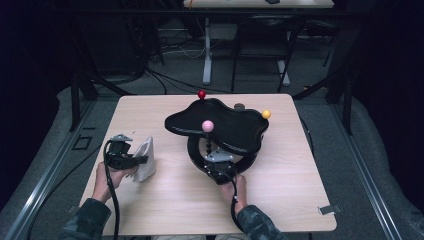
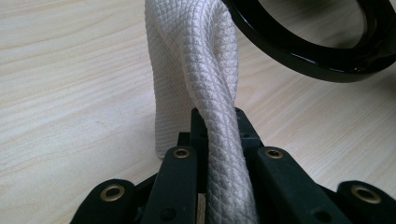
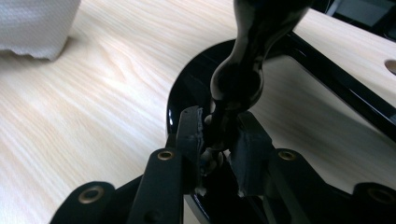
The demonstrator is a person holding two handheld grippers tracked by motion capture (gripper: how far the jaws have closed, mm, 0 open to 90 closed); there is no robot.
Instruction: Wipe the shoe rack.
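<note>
On the pale table [image 1: 150,210], the left gripper [image 1: 131,159] clenched a white cloth [image 2: 196,70] beside the black stand [image 1: 220,125]. The right gripper [image 3: 217,135] pinched the stand's post [image 3: 236,84]. The glossy post could probably slip, toppling the stand.

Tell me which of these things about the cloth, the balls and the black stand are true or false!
1. The left tongs pinch a white cloth. True.
2. The cloth is bright green. False: it is white with a quilted pattern.
3. The right tongs grip the black stand's post. True.
4. The tray's balls are all blue. False: there is a pink ball, a red ball and a yellow ball.
5. The table is wooden. True.
</note>
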